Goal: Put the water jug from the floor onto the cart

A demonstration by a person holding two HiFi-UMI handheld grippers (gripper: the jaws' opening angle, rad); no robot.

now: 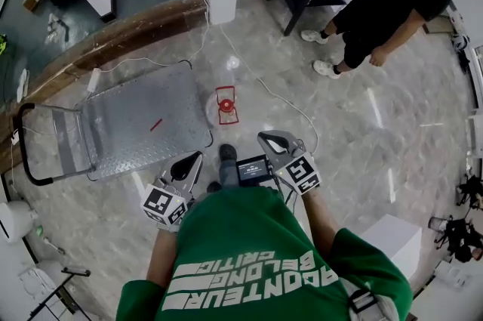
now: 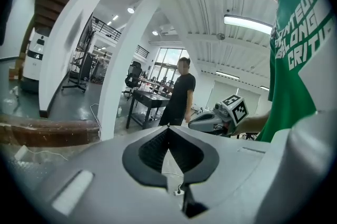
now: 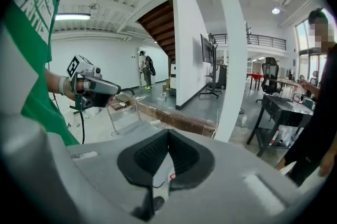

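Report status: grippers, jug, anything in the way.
Both shut, empty: left gripper, right gripper. On floor beside cart: water jug, untouched. Near it, white cable.

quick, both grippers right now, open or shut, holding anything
left grey two-jaw gripper: shut, jaws together, nothing between them
right grey two-jaw gripper: shut, holding nothing

Red-handled clear water jug [image 1: 226, 108], grey tread-patterned cart [image 1: 121, 123], pale veined floor [image 1: 362, 123], green white-lettered shirt [image 1: 249, 251].
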